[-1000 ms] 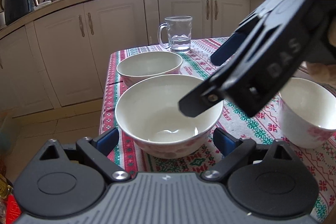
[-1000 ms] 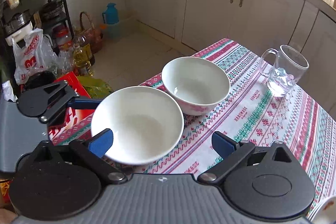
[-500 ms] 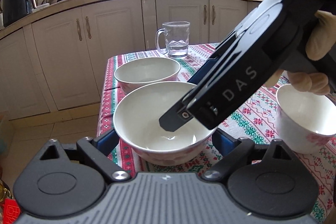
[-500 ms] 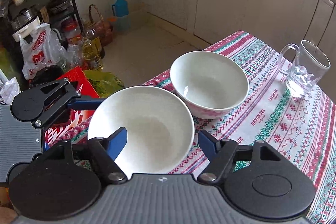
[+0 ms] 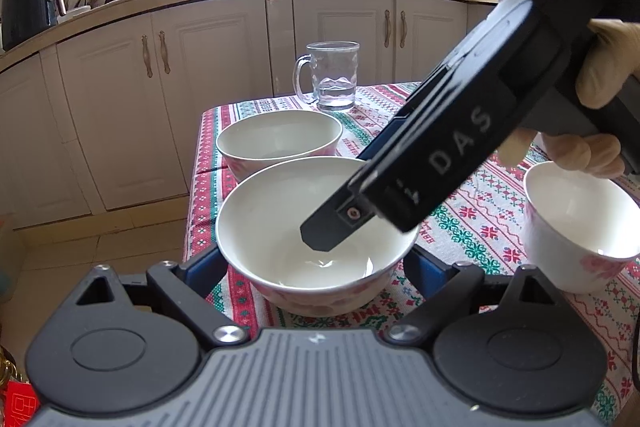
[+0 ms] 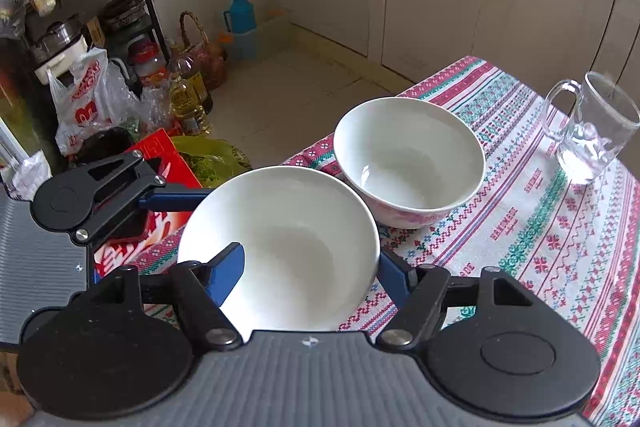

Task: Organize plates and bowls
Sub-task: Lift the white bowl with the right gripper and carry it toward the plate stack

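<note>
A white bowl with pink flowers (image 5: pixel 280 211) sits at the near corner of the patterned table (image 6: pixel 540 227). My left gripper (image 5: pixel 314 267) flanks it low down, and both blue pads lie against its sides. My right gripper (image 6: pixel 310 259) reaches down from the upper right and is shut across the bowl's rim (image 6: pixel 280 227). One finger (image 5: pixel 324 235) is inside the bowl and the other is outside its wall. A second matching bowl (image 5: pixel 280 139) stands just behind, touching or nearly touching the first. A third bowl (image 5: pixel 576 227) stands apart at the right.
A glass mug (image 5: pixel 332 75) holding a little water stands at the table's far end. The table edge runs just left of the near bowl. On the floor beyond it lie a red box (image 6: pixel 160 163), oil bottles (image 6: pixel 188 99) and bags. White cabinets line the back.
The right gripper's jaws narrowed from wide apart and came down over the near bowl, one finger dropping inside. The left pads drew in slightly onto the bowl's sides.
</note>
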